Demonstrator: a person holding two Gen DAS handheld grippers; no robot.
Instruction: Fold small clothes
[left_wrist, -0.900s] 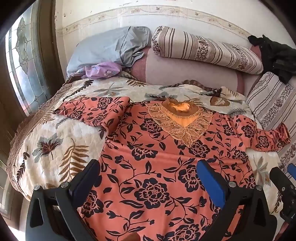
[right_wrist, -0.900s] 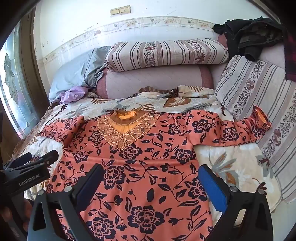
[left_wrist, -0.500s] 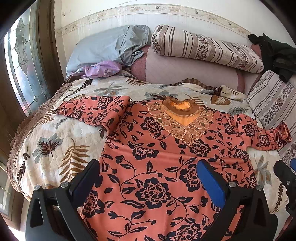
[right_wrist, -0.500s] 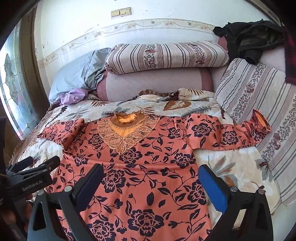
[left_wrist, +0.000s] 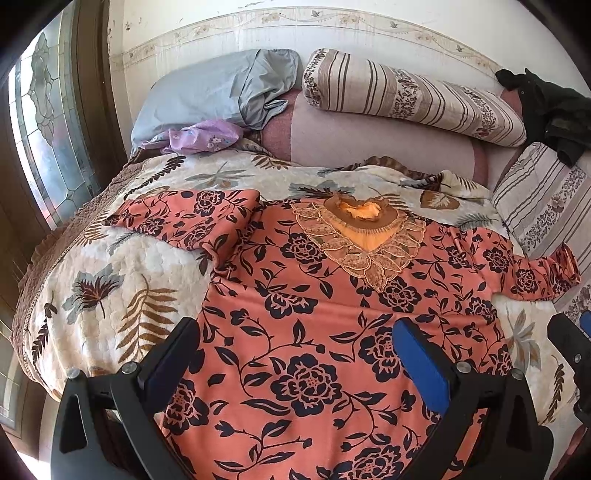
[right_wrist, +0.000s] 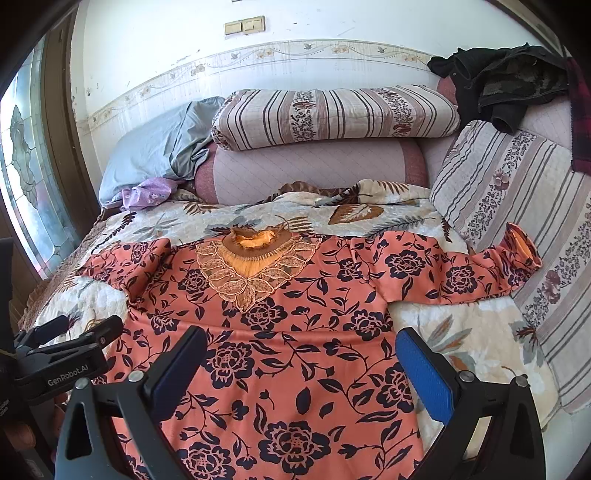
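Observation:
An orange top with dark flowers (left_wrist: 317, 332) (right_wrist: 280, 343) lies spread front-up on the leaf-patterned quilt (left_wrist: 110, 288), its lace neckline toward the pillows. The left sleeve (left_wrist: 184, 221) is bunched near the shoulder. The right sleeve (right_wrist: 461, 273) stretches out to a striped cushion. My left gripper (left_wrist: 295, 343) hovers open above the lower body of the top, nothing between its fingers. Over the same garment my right gripper (right_wrist: 299, 350) also hangs open and empty. Each gripper shows at the edge of the other's view.
Striped pillows (right_wrist: 332, 114) and a pink bolster (right_wrist: 310, 166) line the wall. A grey pillow (left_wrist: 214, 88) and a lilac cloth (left_wrist: 199, 134) lie at the back left. Dark clothes (right_wrist: 506, 81) sit on the striped cushion (right_wrist: 517, 192) at right. A glass window (left_wrist: 48, 129) borders the left.
Both grippers have drawn back and risen slightly, so the top sits a little lower in each view. The garment has not moved.

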